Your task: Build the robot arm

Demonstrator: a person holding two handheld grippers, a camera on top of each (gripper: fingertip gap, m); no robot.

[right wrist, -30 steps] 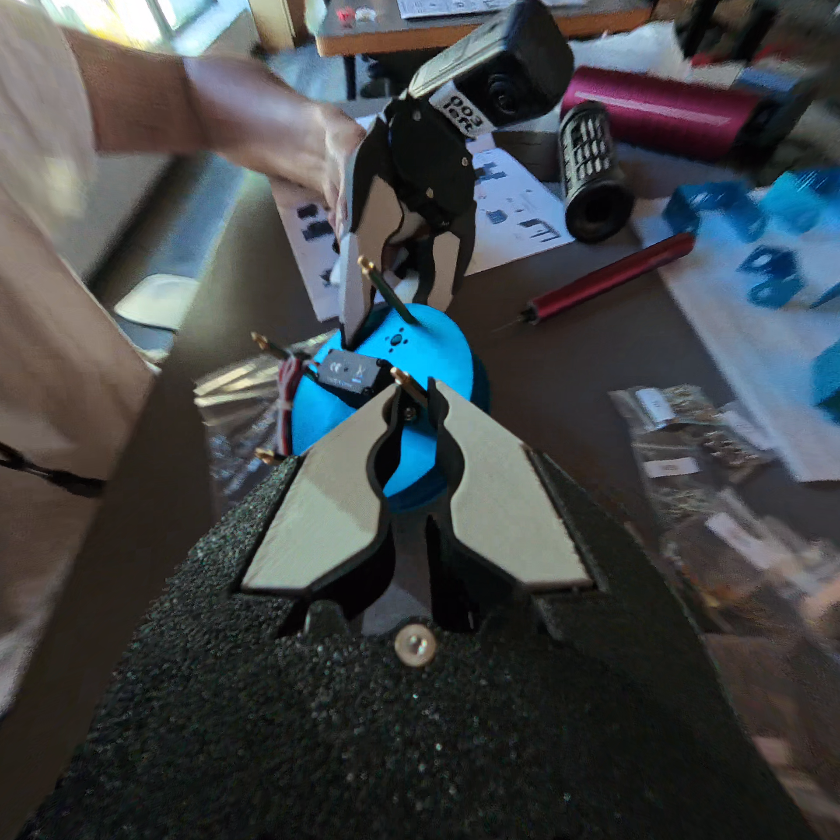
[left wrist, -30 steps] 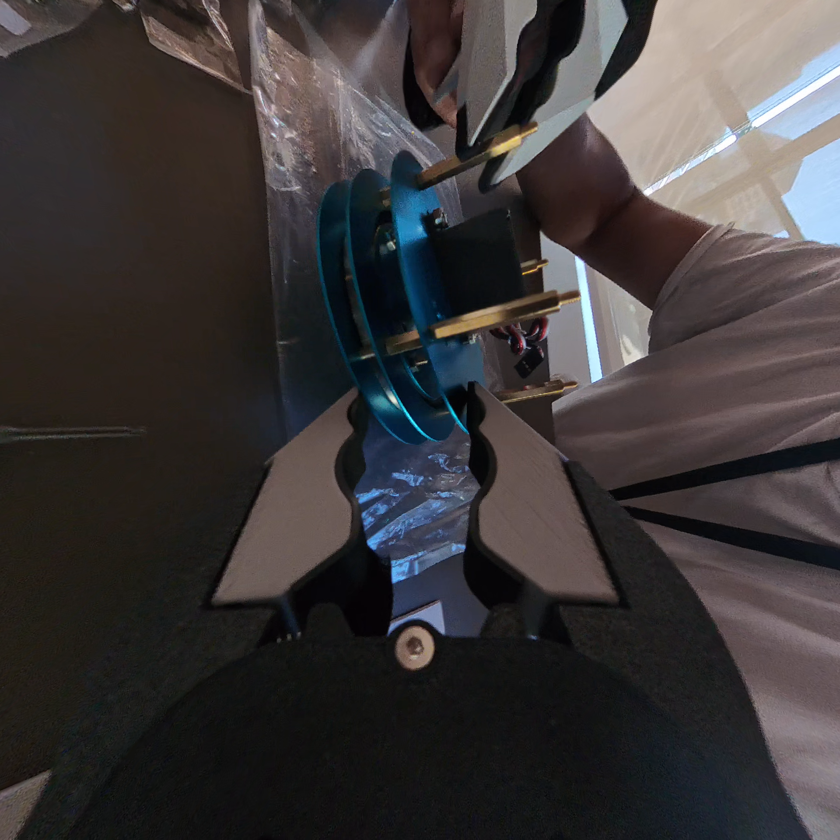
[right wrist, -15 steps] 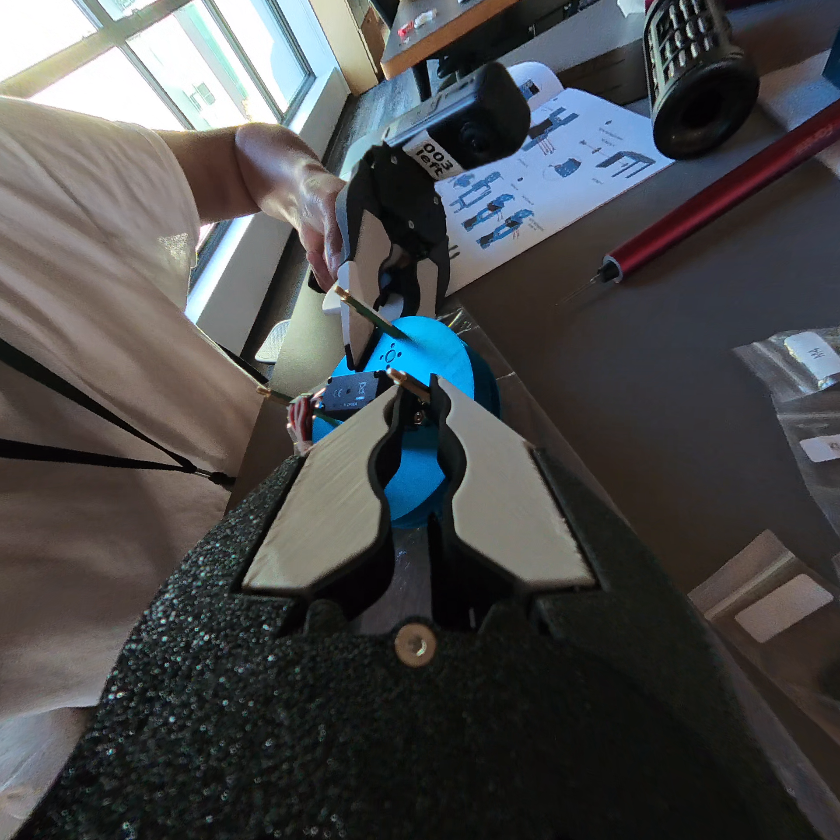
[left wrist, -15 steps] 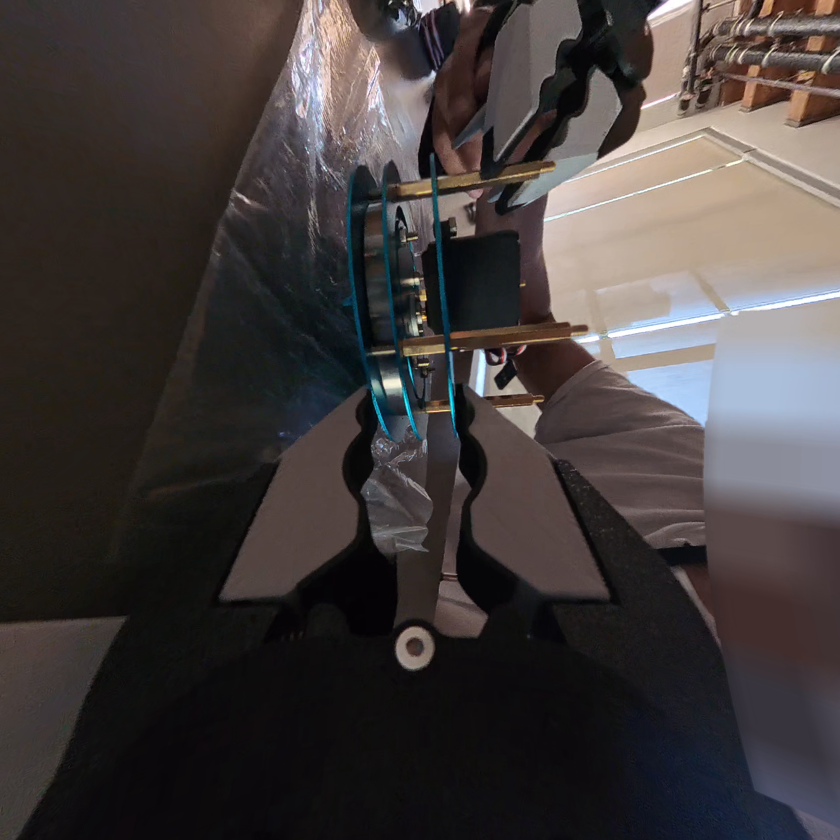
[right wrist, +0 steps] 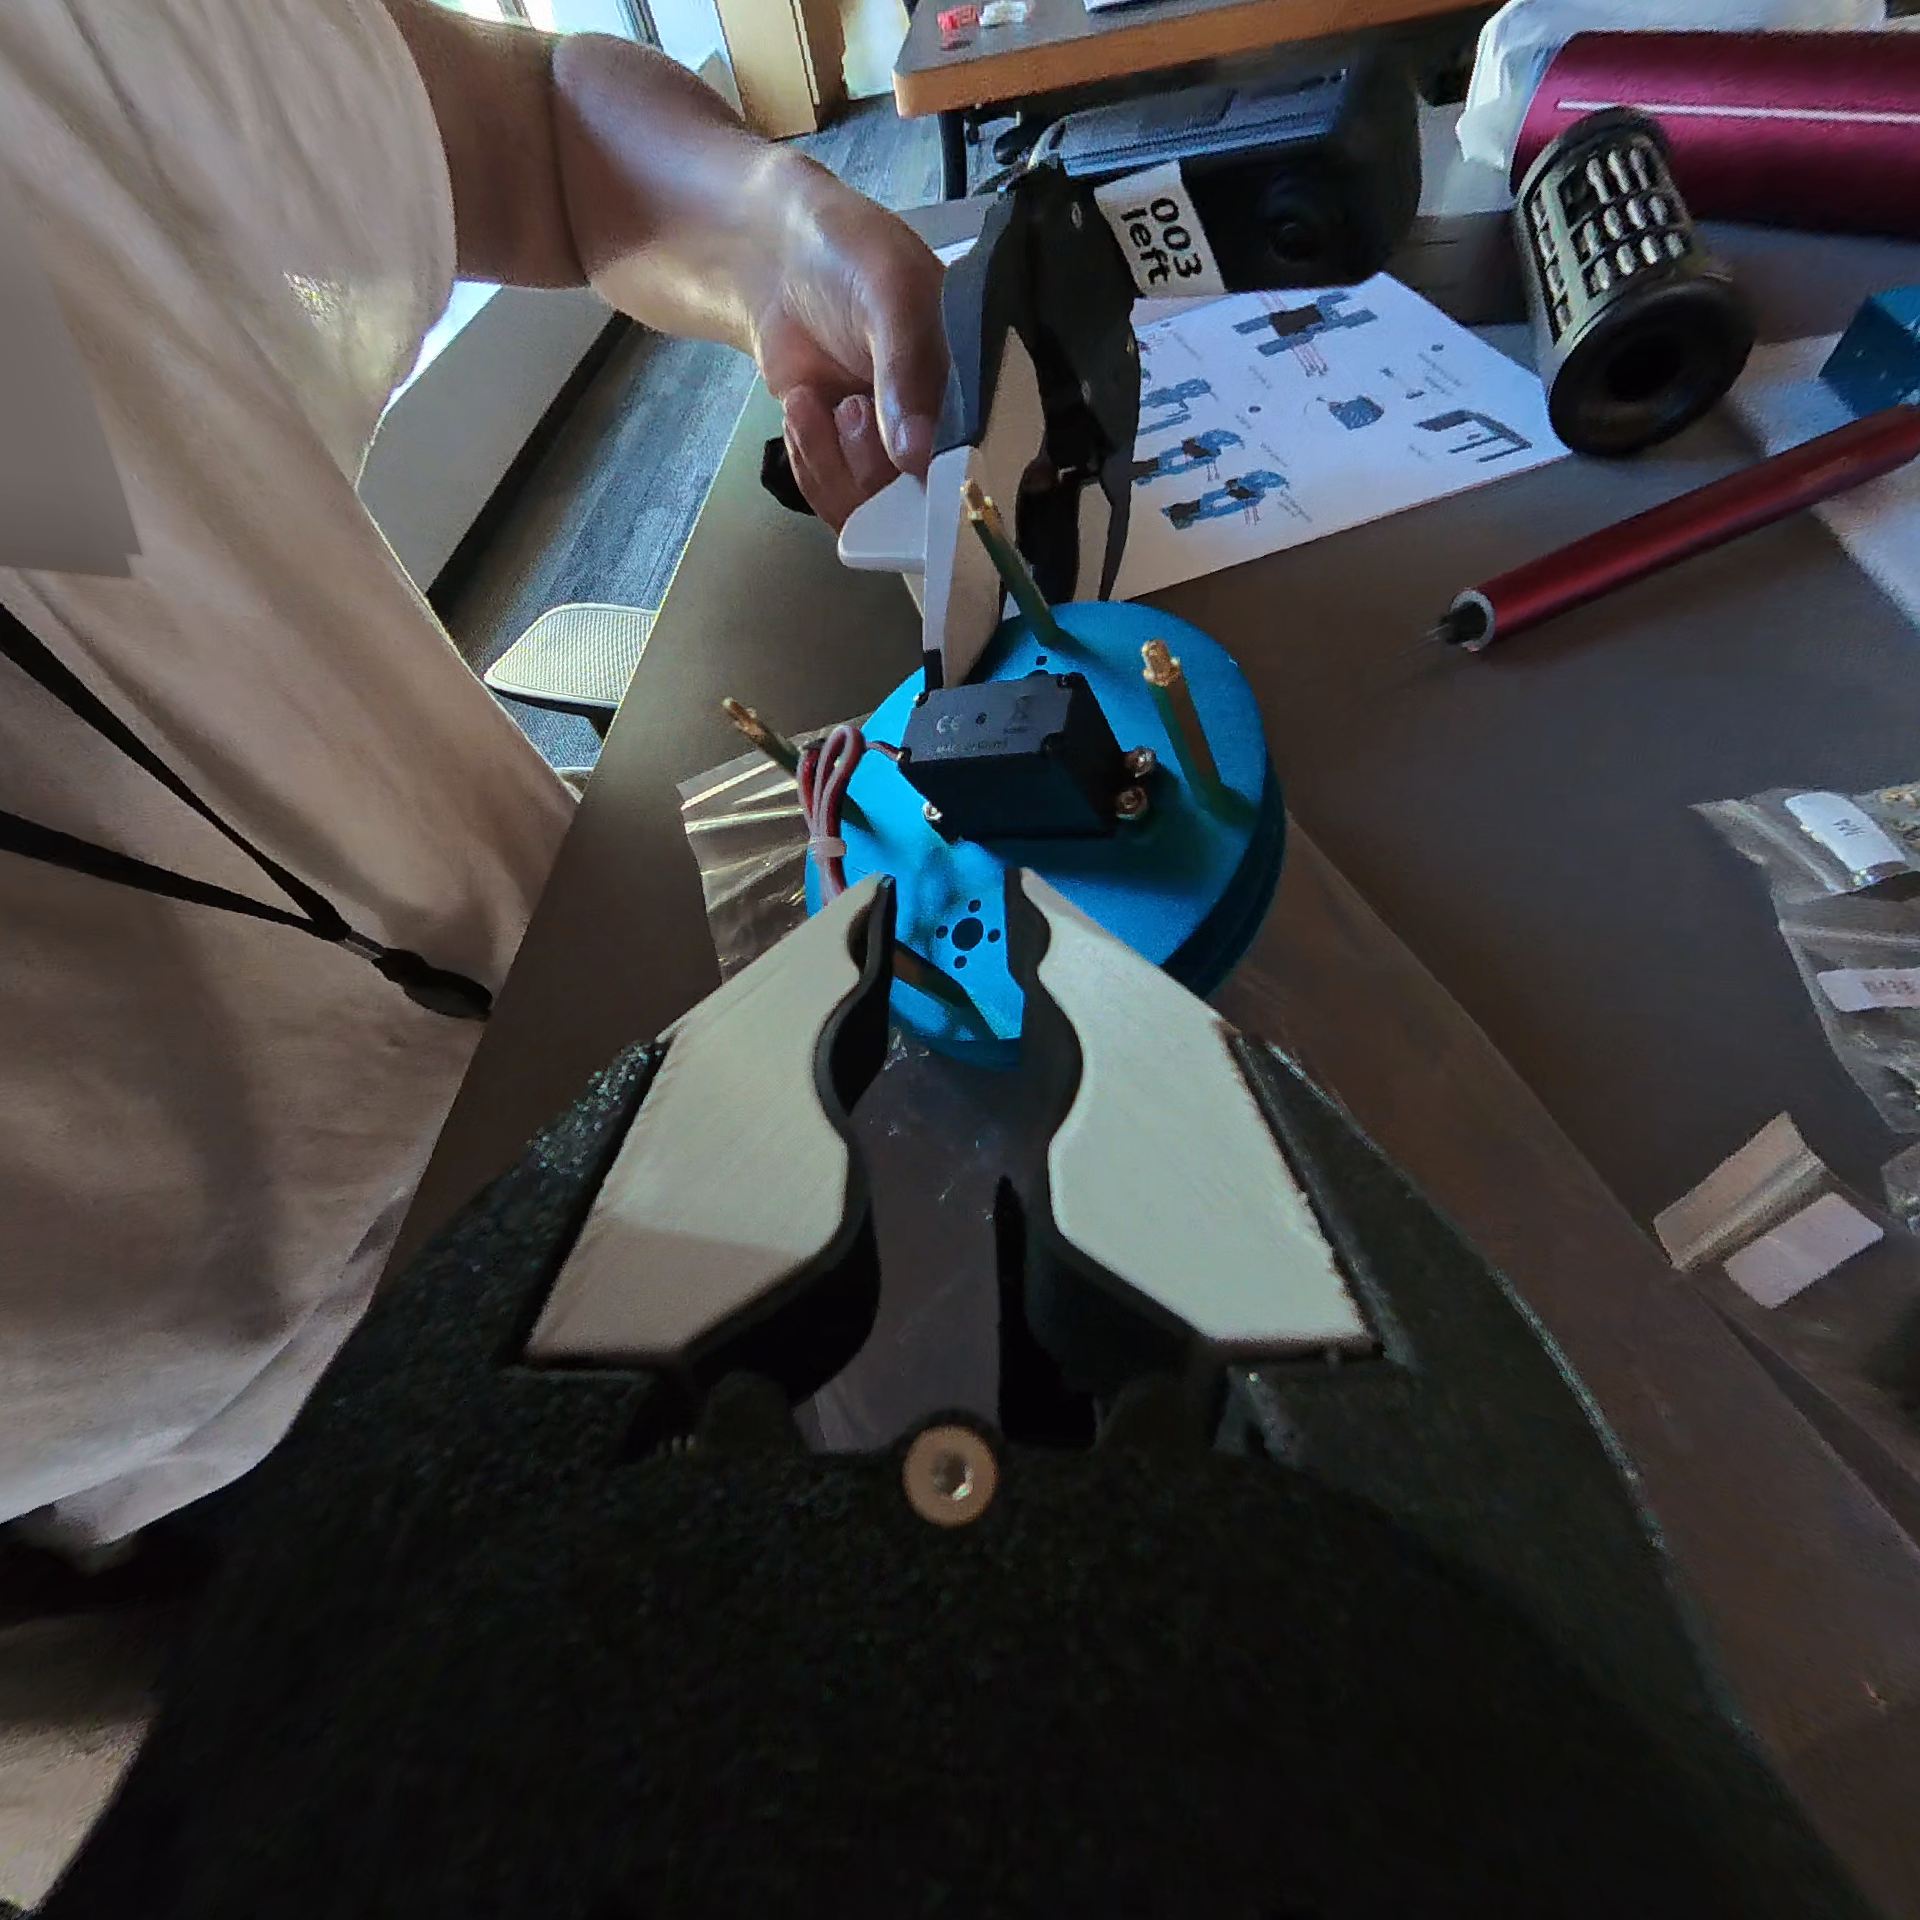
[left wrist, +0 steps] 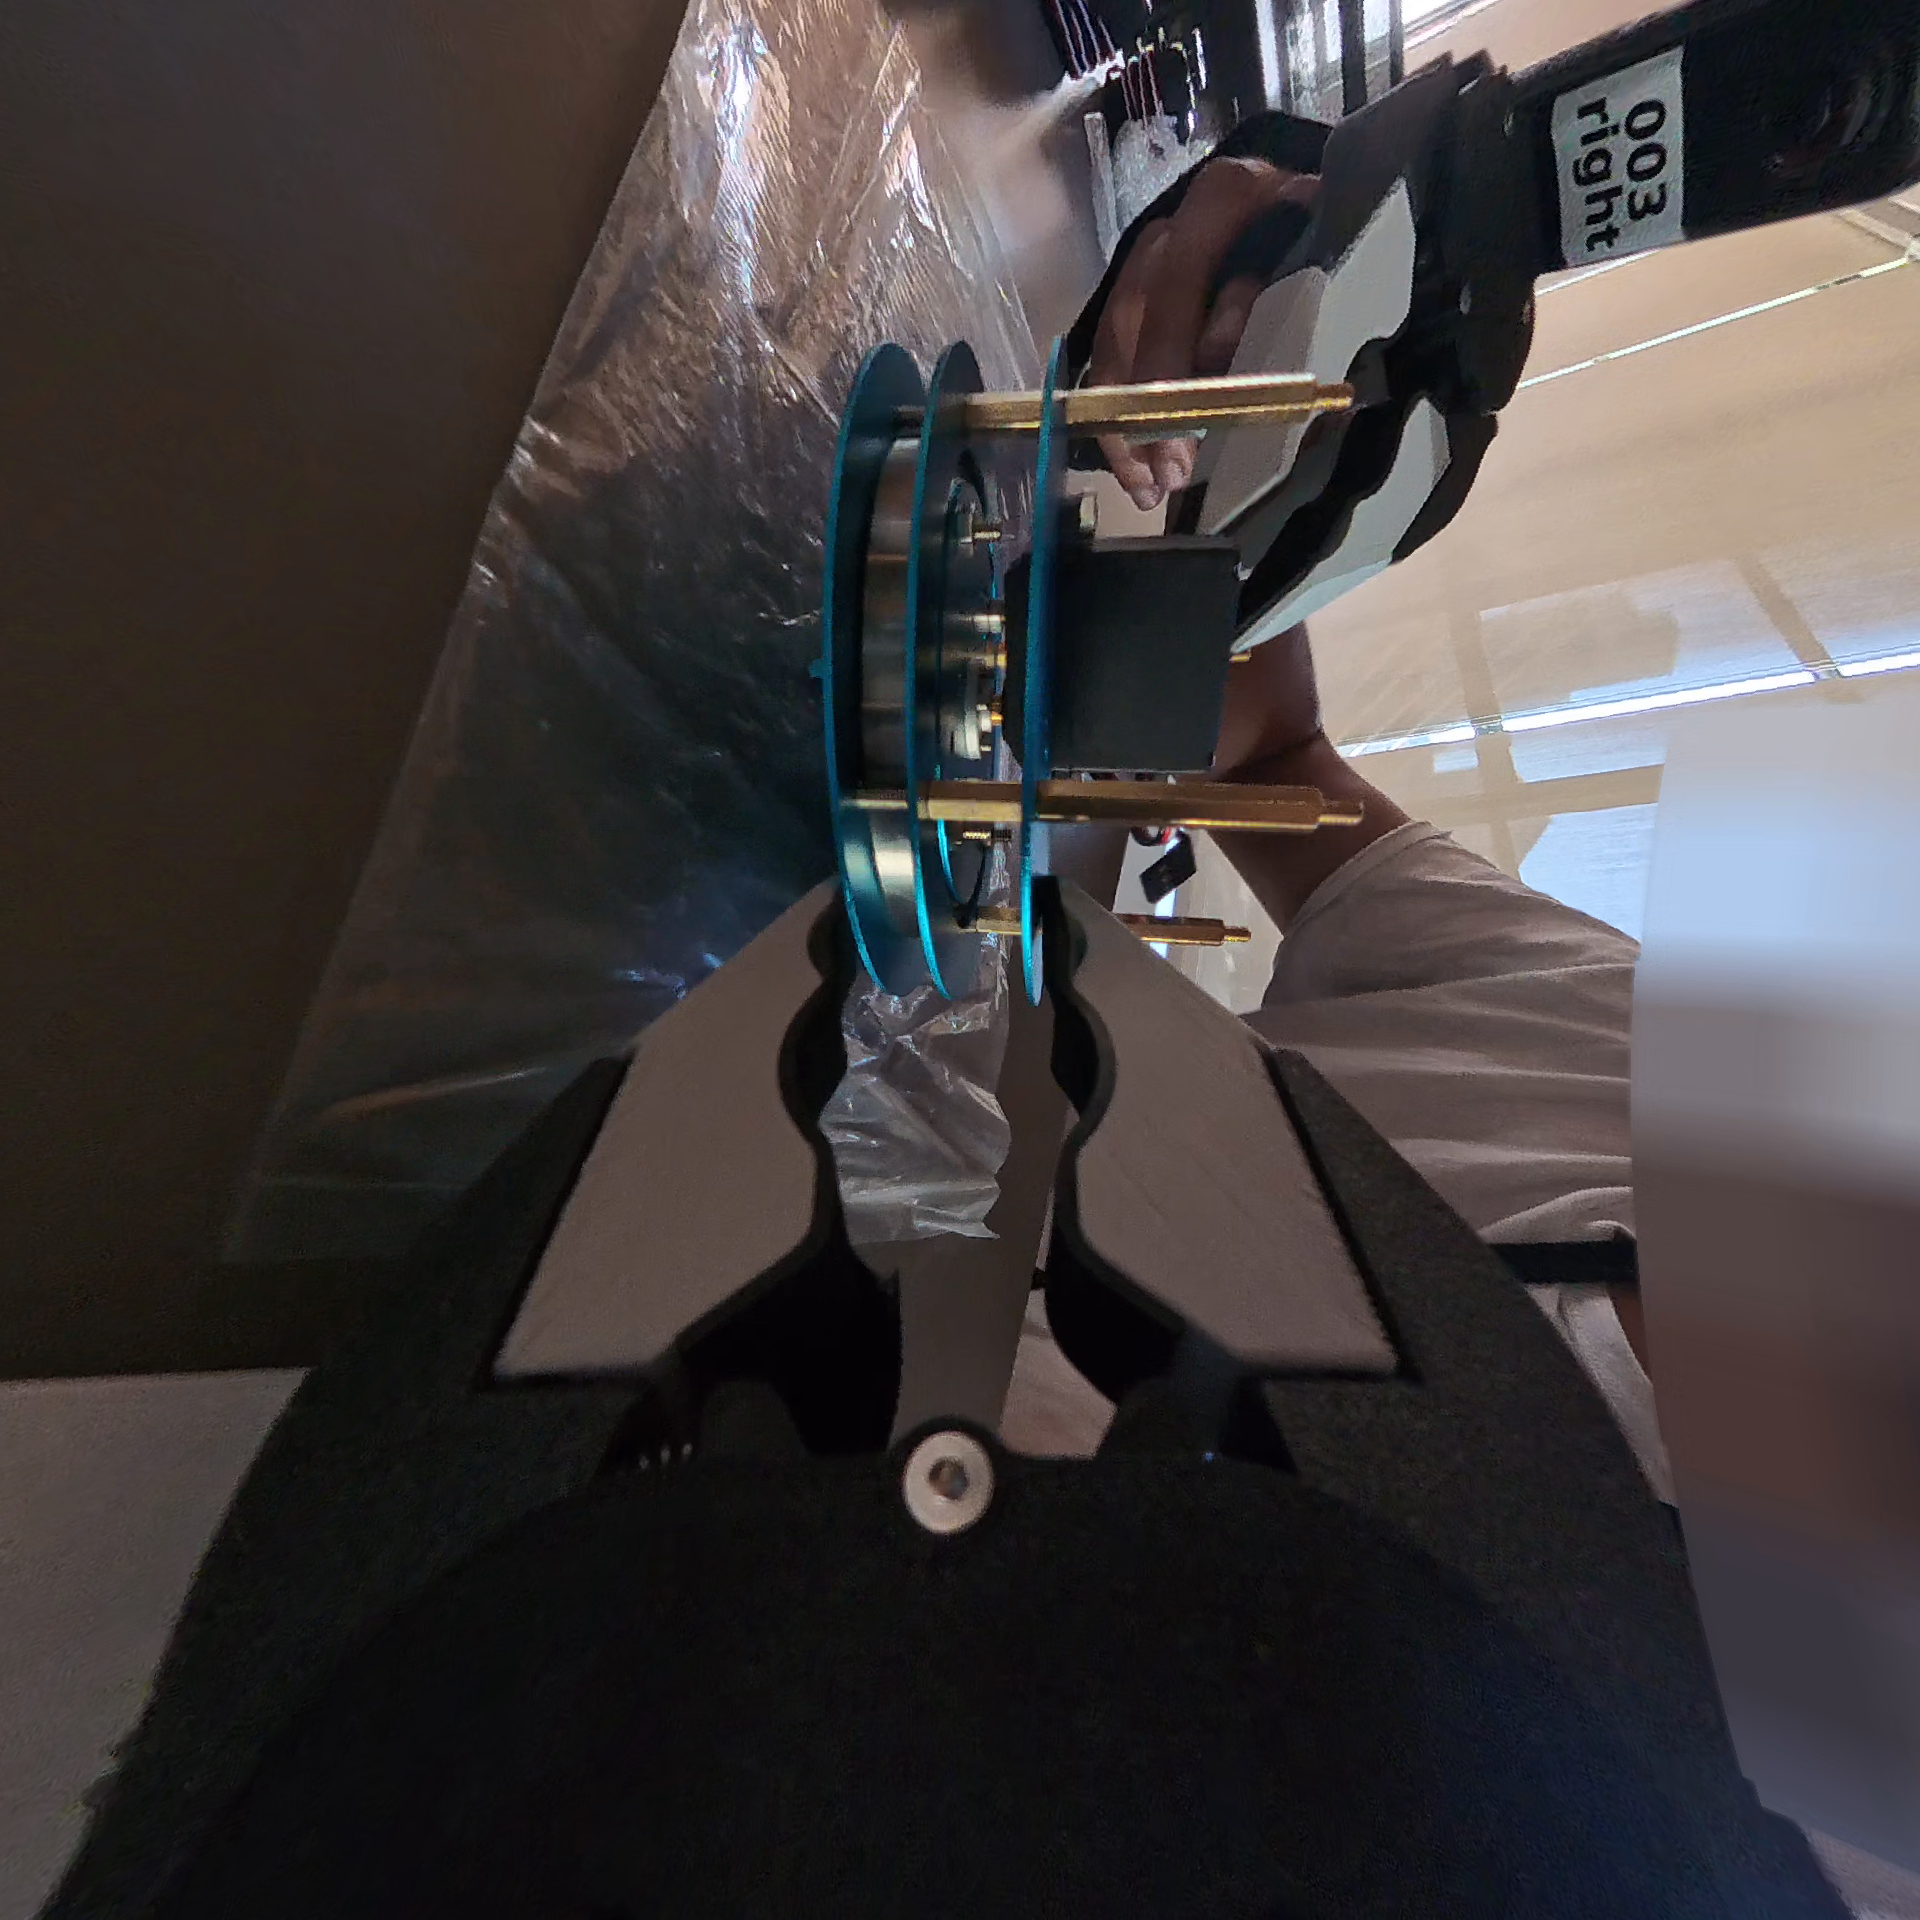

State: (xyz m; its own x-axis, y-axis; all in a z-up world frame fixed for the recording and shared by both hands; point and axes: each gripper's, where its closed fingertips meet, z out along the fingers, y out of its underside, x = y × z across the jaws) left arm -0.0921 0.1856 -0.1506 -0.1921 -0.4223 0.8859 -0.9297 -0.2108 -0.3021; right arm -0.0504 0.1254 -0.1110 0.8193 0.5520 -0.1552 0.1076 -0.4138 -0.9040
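Blue stack (right wrist: pixel 1164 894): three round blue plates joined by brass posts lie flat on the brown surface (right wrist: pixel 1507 831), on a clear plastic bag (left wrist: pixel 727 540).
Black box (right wrist: pixel 997 769): we see it screwed on top of the blue stack, with red and white wires (right wrist: pixel 831 769) running off the stack's side toward the person.
Left tool (left wrist: pixel 940 899): its jaws stand at a middling width, matched to the thickness of the stack. One fingertip lies against the lowest plate and the other against the top plate, so it clamps the stack by its rim.
Right tool (right wrist: pixel 953 890): it is parted to a narrow gap over the near rim of the blue stack. One brass post (right wrist: pixel 940 992) rises between its fingers, and we see clear space on both sides of that post. It grips nothing.
Other posts: three more brass posts stand up from the stack around the black box. One of them (right wrist: pixel 1179 717) is on the side away from the person.
Printed sheet (right wrist: pixel 1340 405): just beyond the blue stack, behind the left tool.
Red rod (right wrist: pixel 1683 530): well apart from the stack, on the side away from the person.
Black perforated cylinder (right wrist: pixel 1621 291): beyond the red rod, farther from the stack.
Small clear bags (right wrist: pixel 1849 862): on the same side as the rod and nearer to our right tool. We cannot tell their contents.
Hand (right wrist: pixel 842 343): it holds the left tool above the far rim of the stack.
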